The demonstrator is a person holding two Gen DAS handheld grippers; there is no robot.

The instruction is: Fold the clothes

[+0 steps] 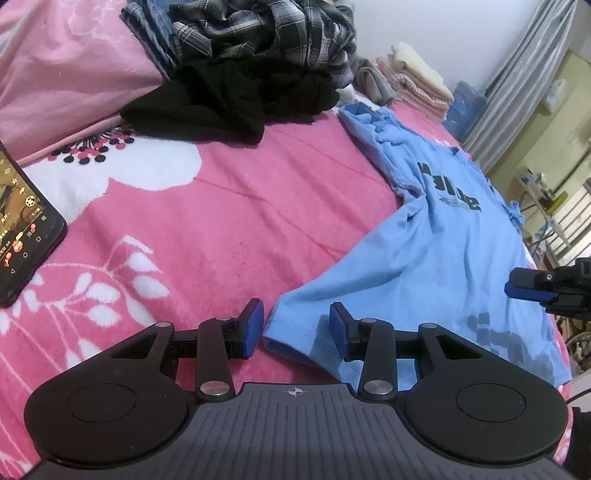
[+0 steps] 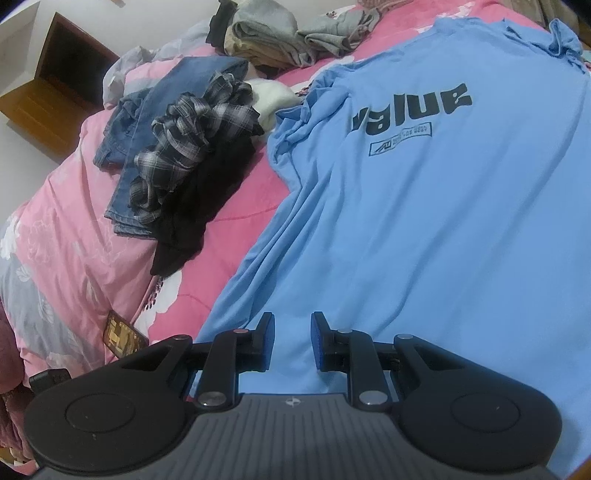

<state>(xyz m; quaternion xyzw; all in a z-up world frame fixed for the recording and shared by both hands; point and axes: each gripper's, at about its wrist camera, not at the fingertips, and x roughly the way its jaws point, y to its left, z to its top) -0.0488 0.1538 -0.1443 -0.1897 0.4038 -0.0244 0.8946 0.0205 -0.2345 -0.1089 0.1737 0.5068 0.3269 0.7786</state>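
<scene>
The blue T-shirt (image 2: 424,206) lies spread flat on the pink bed cover (image 1: 221,221), printed side up, reaching away from both tools towards the far edge of the bed. It looks light, thin and limp: it should drape and wrinkle at any tug, slide easily over the fleecy cover, and fold wherever it is not supported, so I would take it by the doubled hem or a corner, where the cloth is thickest, not by the single layer in the middle. The left tool (image 1: 297,326) has its jaws apart and straddles the near hem corner of the shirt; the corner sits between the pads, but they do not appear to press on it, so nothing is held. The right tool (image 2: 292,341) stands with a narrower gap, low over the shirt's lower part further along the hem; cloth shows between its pads, and no pinched fold is visible, so it too looks empty. Beyond the left tool, well apart, lie a black garment (image 1: 236,99) and a plaid shirt (image 1: 266,33); a phone (image 1: 26,229) lies off to its left.
</scene>
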